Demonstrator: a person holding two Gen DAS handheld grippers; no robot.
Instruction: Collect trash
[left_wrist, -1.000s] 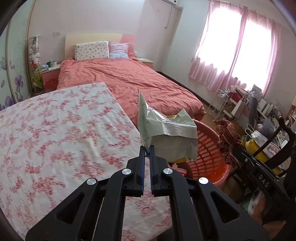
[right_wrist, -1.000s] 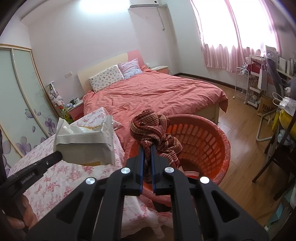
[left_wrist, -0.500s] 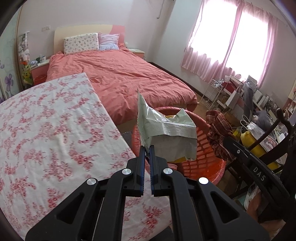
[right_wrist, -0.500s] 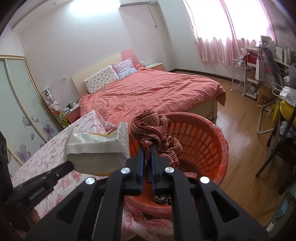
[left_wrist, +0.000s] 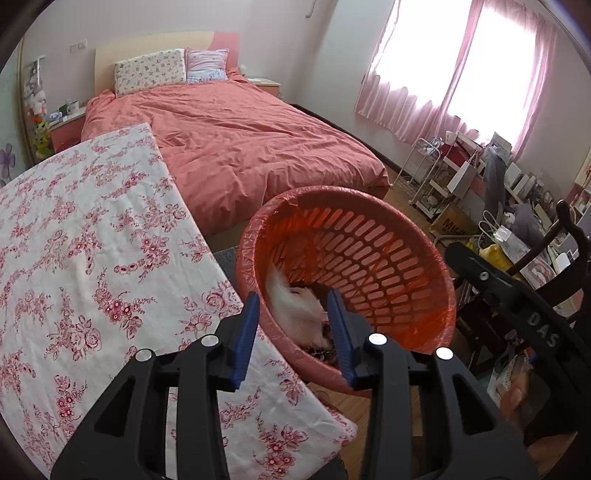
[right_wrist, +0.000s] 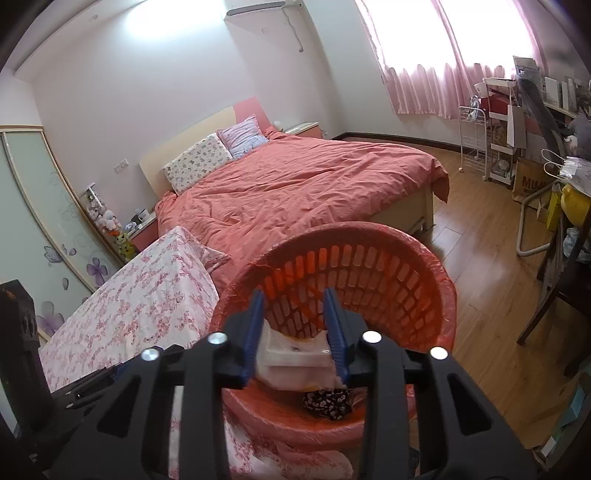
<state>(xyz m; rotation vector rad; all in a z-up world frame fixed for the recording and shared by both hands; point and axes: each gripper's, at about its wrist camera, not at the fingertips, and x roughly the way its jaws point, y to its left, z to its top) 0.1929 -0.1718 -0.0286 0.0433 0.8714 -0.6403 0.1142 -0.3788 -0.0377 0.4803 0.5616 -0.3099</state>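
Basket: orange laundry basket (left_wrist: 424, 280) stands on the floor against the near right corner of the table, with the bed's foot beyond it.
Left gripper: my left gripper (left_wrist: 291, 332) hangs over the basket's near rim; its jaws have just been opening and stand apart with nothing pressed between them.
Right gripper: my right gripper (right_wrist: 294, 328) points into the same basket; its jaws have also just been opening and hold nothing.
Trash: the pale wrapper (right_wrist: 295, 360) lies inside the basket, below and just ahead of both sets of jaws, blurred in the left view; a dark patterned bundle (right_wrist: 327, 402) lies just nearer me on the basket floor.
Table: the flowered tablecloth (left_wrist: 92, 258) shows no further trash in either view.
Key relation: both pieces sit down inside the basket, so I judge this drop finished; the next pickup lies elsewhere, and neither hand is clearly nearer.
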